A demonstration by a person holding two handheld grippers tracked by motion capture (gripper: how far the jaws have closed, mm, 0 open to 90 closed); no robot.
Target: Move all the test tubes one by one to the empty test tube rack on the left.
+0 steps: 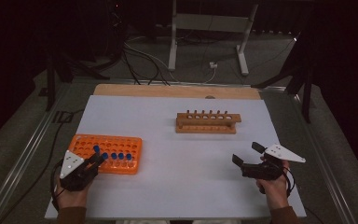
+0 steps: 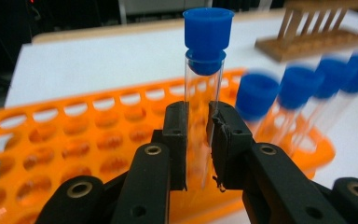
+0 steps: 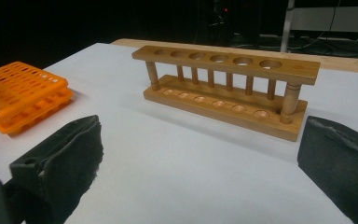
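Your left gripper (image 2: 197, 140) is pinching a clear test tube (image 2: 204, 88) with a blue cap, pads pressing its glass wall at mid-frame of the left gripper view. The tube is standing upright over the orange rack (image 2: 65, 144), which is lying at lower left of the high view. Four more capped tubes (image 2: 303, 93) are sitting in the rack's near row. Your right gripper (image 3: 200, 163) is resting with jaws spread wide, facing the wooden rack (image 3: 228, 88) at centre frame.

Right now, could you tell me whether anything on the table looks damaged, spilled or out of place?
Nothing stands out. The orange rack and wooden rack sit flat, the capped tubes stand upright, and the left hand-held gripper is shut on one tube.
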